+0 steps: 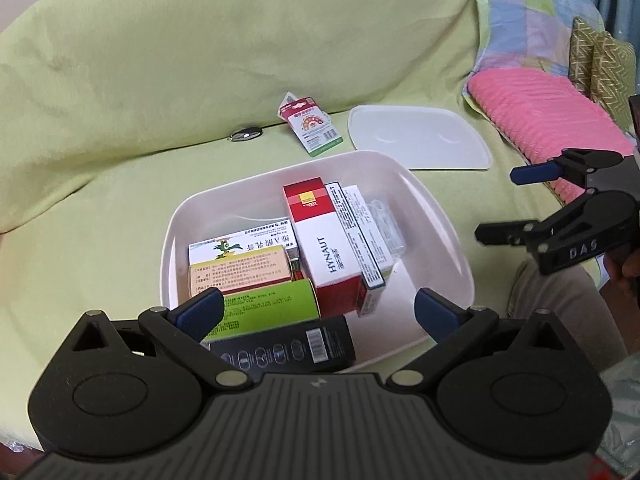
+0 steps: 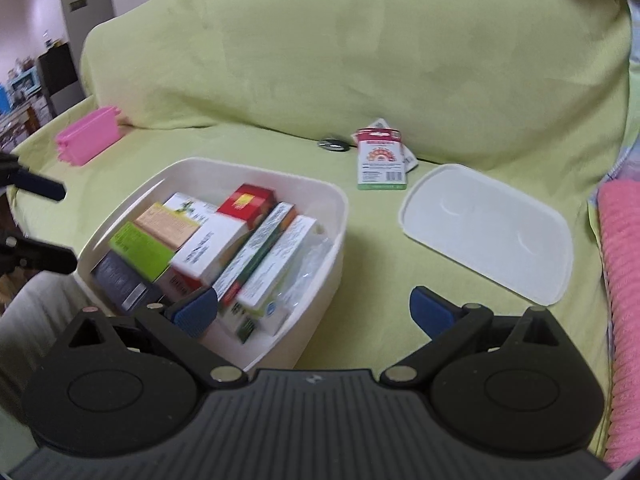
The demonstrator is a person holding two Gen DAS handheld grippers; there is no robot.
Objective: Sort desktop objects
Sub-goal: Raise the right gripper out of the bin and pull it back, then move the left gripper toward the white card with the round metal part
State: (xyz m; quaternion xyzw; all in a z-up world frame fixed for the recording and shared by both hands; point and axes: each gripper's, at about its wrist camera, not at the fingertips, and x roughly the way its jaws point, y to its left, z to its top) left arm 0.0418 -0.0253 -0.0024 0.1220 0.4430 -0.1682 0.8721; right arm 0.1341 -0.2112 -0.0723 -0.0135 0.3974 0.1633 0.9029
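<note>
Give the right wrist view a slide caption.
Open right gripper above white plastic bin of medicine boxes; flat white lid beside.

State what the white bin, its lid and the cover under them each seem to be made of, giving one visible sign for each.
White bin: probably plastic; smooth, rounded, moulded walls with a dull sheen.
Lid: likely the same plastic; thin, with pressed-in dimples and a raised rim.
Green cover: fabric, matte and soft-looking; it drapes and creases over the cushions.
</note>
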